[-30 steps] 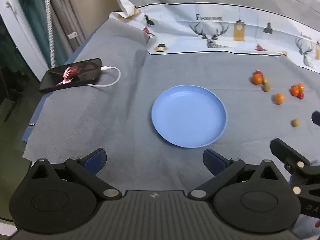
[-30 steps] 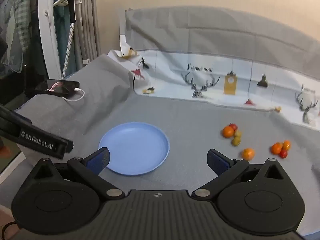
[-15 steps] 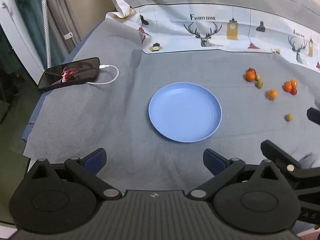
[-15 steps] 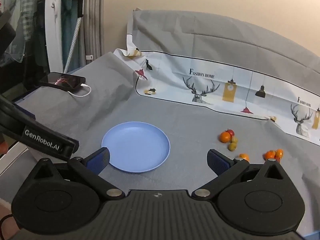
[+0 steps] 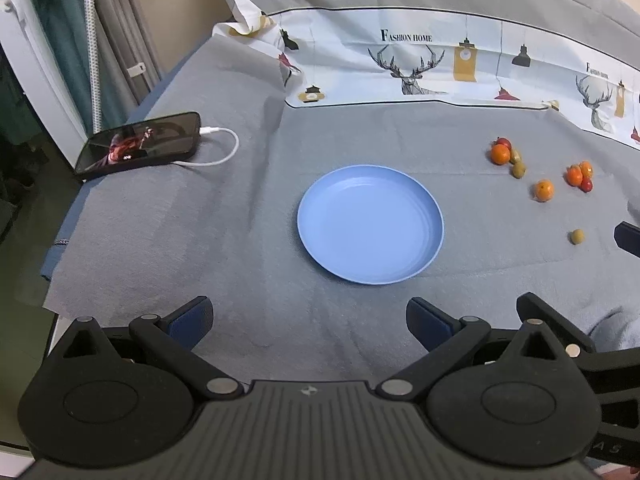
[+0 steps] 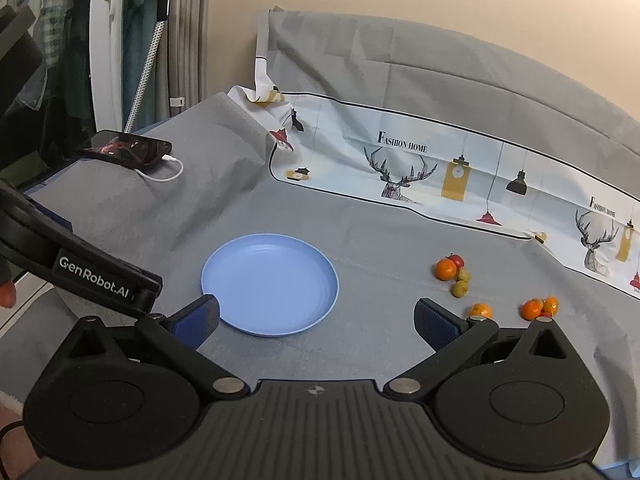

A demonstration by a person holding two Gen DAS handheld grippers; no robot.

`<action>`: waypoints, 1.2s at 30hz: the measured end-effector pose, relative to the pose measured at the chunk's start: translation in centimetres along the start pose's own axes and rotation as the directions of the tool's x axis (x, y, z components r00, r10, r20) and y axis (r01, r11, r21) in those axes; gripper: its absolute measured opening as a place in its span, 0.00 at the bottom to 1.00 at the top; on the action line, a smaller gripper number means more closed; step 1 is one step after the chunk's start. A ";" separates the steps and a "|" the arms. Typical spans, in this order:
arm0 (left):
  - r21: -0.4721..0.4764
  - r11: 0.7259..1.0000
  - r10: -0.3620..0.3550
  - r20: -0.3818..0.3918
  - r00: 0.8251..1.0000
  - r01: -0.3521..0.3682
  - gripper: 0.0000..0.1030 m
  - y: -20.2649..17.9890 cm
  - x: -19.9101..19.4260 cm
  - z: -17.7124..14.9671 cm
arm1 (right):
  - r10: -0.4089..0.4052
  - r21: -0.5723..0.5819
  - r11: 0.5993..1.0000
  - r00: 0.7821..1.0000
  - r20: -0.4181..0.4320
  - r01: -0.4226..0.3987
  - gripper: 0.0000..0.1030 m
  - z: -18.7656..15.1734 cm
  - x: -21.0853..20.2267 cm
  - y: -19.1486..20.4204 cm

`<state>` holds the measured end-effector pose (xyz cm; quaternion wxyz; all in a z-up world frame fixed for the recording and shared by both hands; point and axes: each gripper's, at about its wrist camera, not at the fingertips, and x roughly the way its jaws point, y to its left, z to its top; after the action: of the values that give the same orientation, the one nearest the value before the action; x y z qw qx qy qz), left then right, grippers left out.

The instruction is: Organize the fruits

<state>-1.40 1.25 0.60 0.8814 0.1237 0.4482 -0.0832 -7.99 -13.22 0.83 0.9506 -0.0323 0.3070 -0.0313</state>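
Grey cloth (image 5: 168,220) covers the whole work surface, with a white printed sheet (image 5: 420,68) of deer and lamps laid along its far edge at twelve o'clock. From my left gripper (image 5: 308,320), whose fingers are spread wide with nothing between them, the blue plate (image 5: 370,224) sits empty straight ahead at twelve o'clock. All the fruit lies on the cloth off toward two o'clock, apart from the plate: an orange cluster (image 5: 505,153) with a red piece and two small green ones touching it, a lone orange fruit (image 5: 543,190) nearer to me, a second small cluster (image 5: 579,175) of orange and red pieces further right, and a single green fruit (image 5: 577,236) lying alone, closest to me of the lot. A phone (image 5: 140,146) with a lit screen and a white cable (image 5: 218,148) rests at ten o'clock near the cloth's edge. My right gripper (image 6: 316,318) is likewise released and empty, fingers held well apart above the cloth; from it the plate (image 6: 270,284) lies at eleven o'clock and the fruit clusters (image 6: 452,272) at one to two o'clock. My left tool's black body crosses that view at nine o'clock.
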 end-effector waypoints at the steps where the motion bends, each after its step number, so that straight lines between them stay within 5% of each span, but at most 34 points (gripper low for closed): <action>1: 0.001 1.000 0.003 0.001 1.000 -0.003 1.00 0.0 0.0 0.0 | 0.000 0.002 1.000 1.000 -0.003 0.000 1.00 0.0 0.1 0.0; 36: 0.056 0.997 0.044 0.019 0.999 -0.045 1.00 -0.8 -0.2 0.3 | 0.018 0.060 0.998 0.998 -0.053 -0.015 1.00 -0.2 0.6 -0.5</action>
<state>-1.48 0.41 0.82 0.8831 0.1579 0.4351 -0.0772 -7.67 -13.74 0.36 0.9428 -0.0006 0.3316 -0.0334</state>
